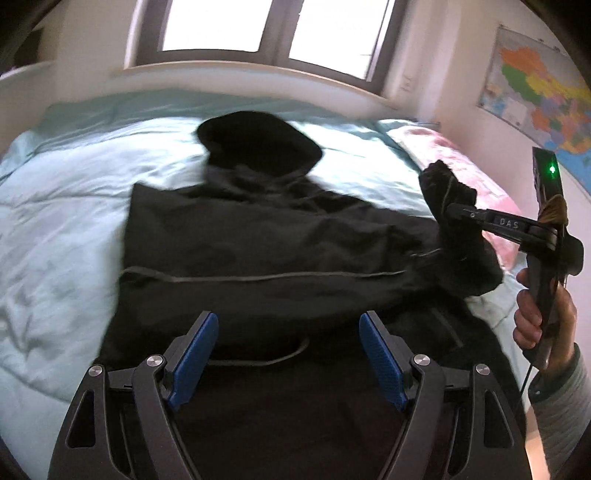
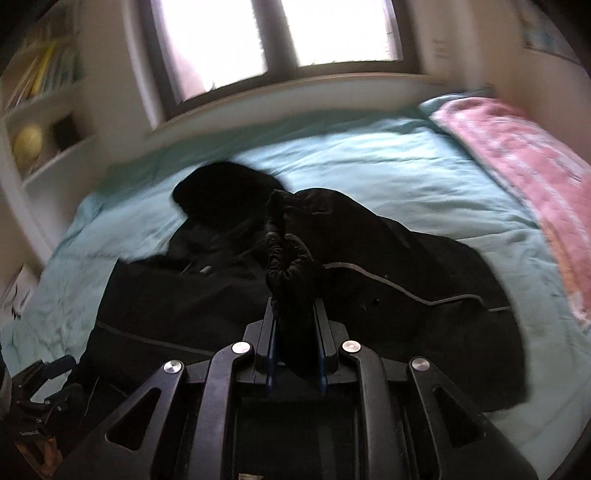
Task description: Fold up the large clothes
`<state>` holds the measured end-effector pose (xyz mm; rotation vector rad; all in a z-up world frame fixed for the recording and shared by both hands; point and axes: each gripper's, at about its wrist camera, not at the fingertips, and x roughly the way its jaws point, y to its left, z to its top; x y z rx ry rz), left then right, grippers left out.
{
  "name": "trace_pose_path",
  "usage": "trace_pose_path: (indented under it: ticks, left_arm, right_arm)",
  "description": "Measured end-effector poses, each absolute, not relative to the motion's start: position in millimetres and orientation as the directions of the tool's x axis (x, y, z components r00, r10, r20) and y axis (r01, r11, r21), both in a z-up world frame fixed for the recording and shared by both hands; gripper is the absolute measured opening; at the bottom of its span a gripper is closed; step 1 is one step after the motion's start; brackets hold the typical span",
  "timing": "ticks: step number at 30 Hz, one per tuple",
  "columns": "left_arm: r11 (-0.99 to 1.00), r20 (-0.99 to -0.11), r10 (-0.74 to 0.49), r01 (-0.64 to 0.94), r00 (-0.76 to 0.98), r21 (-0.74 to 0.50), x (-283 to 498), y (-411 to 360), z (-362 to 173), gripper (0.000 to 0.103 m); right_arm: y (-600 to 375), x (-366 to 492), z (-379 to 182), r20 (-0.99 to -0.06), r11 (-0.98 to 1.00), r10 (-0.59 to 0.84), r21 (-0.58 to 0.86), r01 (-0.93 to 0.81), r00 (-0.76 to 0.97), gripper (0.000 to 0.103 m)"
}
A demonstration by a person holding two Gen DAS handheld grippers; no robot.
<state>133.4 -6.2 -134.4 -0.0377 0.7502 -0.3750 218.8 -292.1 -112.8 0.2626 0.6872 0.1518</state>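
Note:
A black hooded jacket (image 1: 258, 251) lies spread on the light blue quilt (image 1: 55, 221), its hood (image 1: 258, 140) toward the window. My left gripper (image 1: 288, 321) hovers open over the jacket's near hem, with nothing between its blue pads (image 1: 195, 354). At the right, a hand (image 1: 535, 317) holds my right gripper (image 1: 448, 212), which is shut on the jacket's sleeve (image 1: 439, 184) and has it lifted off the bed. In the right wrist view the bunched black sleeve (image 2: 286, 266) stands up between the pads of the right gripper (image 2: 295, 314), above the jacket body (image 2: 388, 314).
A pink blanket (image 2: 517, 147) lies along the bed's right side. A window (image 1: 277, 29) and its sill run behind the bed. A coloured map (image 1: 535, 96) hangs on the right wall. White shelves (image 2: 44, 122) stand at the left.

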Motion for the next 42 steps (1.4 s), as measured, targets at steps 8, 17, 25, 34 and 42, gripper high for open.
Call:
trace_pose_path:
  ticks: [8, 17, 25, 34, 42]
  left_arm:
    - [0.924, -0.695, -0.382, 0.274, 0.609, -0.268, 147, 29, -174, 0.08]
    - [0.853, -0.685, -0.51, 0.409, 0.521, -0.324, 147, 10, -153, 0.08]
    - [0.822, -0.692, -0.563, 0.395, 0.452, -0.411, 208, -48, -142, 0.08]
    - [0.813, -0.726, -0.582, 0.263, 0.367, -0.519, 282, -118, -207, 0.08]
    - [0.819, -0.699, -0.574, 0.325, 0.428, -0.473, 281, -124, -191, 0.018]
  right_arm:
    - [-188, 261, -173, -0.738, 0.976, 0.216, 0.189, -0.111, 0.64, 0.02]
    - [-188, 267, -201, -0.76, 0.954, 0.295, 0.271, -0.129, 0.579, 0.04]
    - [-256, 189, -131, -0.607, 0.955, 0.258, 0.277, -0.104, 0.751, 0.063]
    - [-332, 145, -125, -0.612, 0.988, 0.092, 0.157, 0.006, 0.785, 0.063]
    - [-396, 157, -152, -0.693, 0.96, 0.019, 0.215, 0.181, 0.721, 0.063]
